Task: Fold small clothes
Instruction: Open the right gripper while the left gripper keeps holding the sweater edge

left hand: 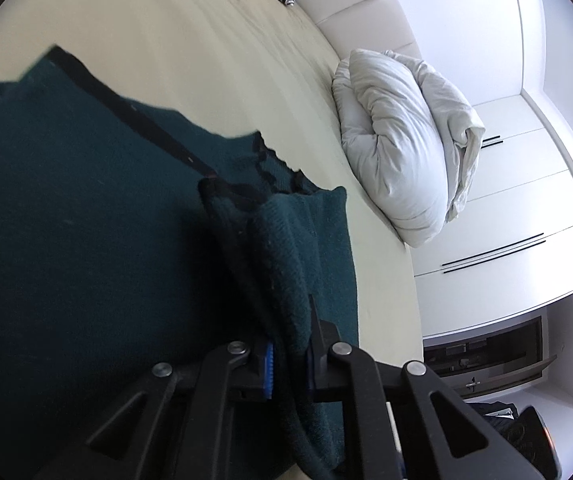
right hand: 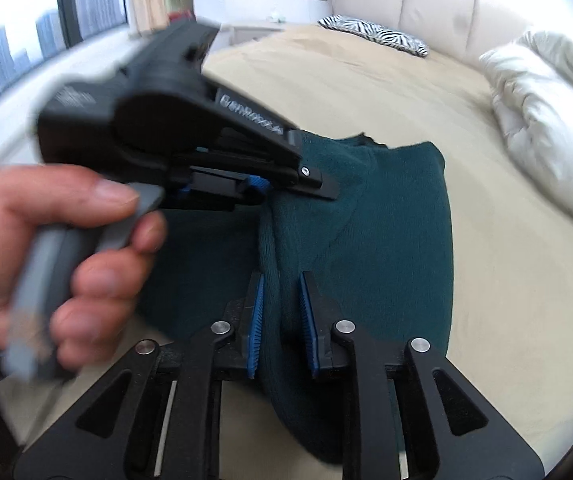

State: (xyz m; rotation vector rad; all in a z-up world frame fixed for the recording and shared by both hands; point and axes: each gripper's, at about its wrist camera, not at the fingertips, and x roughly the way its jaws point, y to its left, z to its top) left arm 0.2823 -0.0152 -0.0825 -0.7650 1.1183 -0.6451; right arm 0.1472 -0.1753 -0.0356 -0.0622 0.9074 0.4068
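Two grippers hold one dark teal knitted garment (right hand: 386,232) near the bed's (right hand: 506,300) front edge. We find the right gripper (right hand: 280,320) gripping a bunched fold, the left gripper (left hand: 288,364) clamped on another. We judge the knit soft, light and limp; hold it at edges. Beyond, a white duvet (right hand: 546,120) sits against the headboard.

So it's a big bed (right hand: 366,92) with a beige sheet. Lying right on it: a dark teal knit garment (right hand: 386,248) spread near the front, a bunched-up white duvet (left hand: 398,152) by the padded headboard, and a zebra-print pillow (right hand: 374,34) at the far end.
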